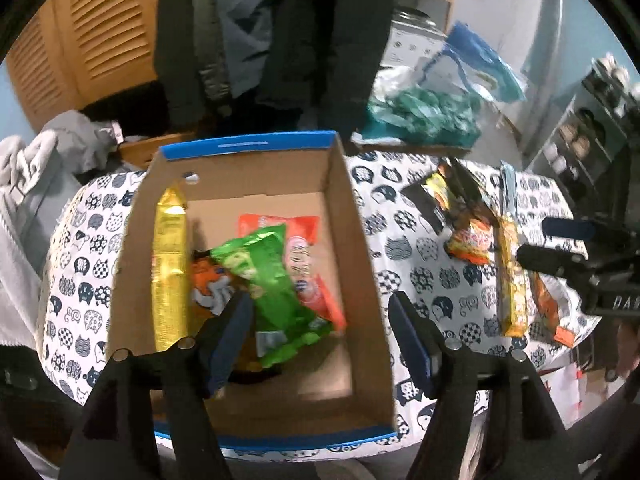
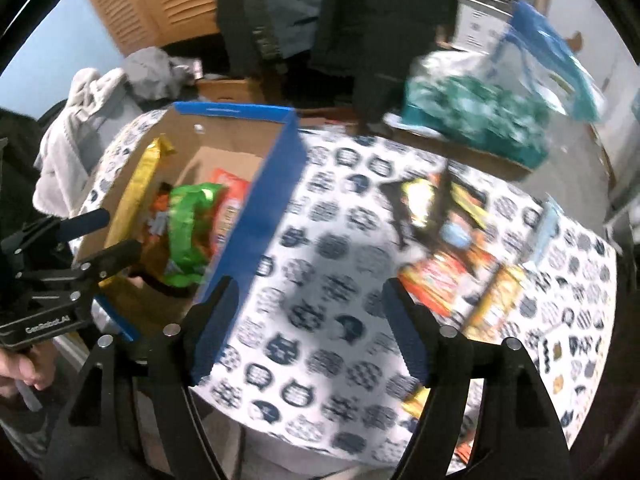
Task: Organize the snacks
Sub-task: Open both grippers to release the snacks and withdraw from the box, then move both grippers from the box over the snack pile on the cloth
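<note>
Matt brown cardboard box with glossy blue-printed rim. Inside it, glossy foil-like gold packet and shiny green plastic wrapper. Beneath the box, printed tablecloth. Behind the box, slatted wooden door.

We see an open cardboard box with blue rims at the worktop's left edge. Inside it a gold packet lies along the left wall, a green packet slants over orange ones. More snacks lie scattered toward the worktop's right edge, a long yellow one among them.
</note>
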A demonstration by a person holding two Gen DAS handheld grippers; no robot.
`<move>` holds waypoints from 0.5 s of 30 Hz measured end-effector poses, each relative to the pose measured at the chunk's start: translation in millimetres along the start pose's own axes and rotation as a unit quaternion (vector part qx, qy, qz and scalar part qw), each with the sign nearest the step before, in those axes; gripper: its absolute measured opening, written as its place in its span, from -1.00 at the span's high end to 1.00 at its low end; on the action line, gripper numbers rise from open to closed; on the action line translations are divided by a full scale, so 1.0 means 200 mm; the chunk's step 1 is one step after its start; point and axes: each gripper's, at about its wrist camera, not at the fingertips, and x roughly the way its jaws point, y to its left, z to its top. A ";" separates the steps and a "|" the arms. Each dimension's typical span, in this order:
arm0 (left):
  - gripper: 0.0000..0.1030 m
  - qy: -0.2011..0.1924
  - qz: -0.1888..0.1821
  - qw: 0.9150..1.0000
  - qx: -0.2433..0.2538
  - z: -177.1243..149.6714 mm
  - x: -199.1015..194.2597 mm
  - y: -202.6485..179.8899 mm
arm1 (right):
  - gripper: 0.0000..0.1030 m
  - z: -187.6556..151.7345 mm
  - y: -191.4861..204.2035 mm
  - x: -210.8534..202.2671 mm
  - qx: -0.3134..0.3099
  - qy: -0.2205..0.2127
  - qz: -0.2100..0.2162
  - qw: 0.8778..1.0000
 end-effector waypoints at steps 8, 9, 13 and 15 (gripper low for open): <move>-0.48 0.015 0.004 0.998 0.062 -0.02 0.05 -0.27 | -0.46 -0.14 -0.29 -0.09 0.042 -0.009 -0.021 0.999; -0.49 0.015 0.004 0.998 0.067 -0.03 0.05 -0.30 | -0.47 -0.15 -0.32 -0.10 0.045 -0.010 -0.023 0.999; -0.56 0.018 0.000 0.996 0.089 -0.03 0.07 -0.41 | -0.51 -0.21 -0.45 -0.14 0.063 -0.011 -0.033 0.997; -0.56 0.022 -0.001 0.995 0.098 -0.03 0.09 -0.46 | -0.51 -0.25 -0.52 -0.14 0.073 -0.007 -0.040 0.997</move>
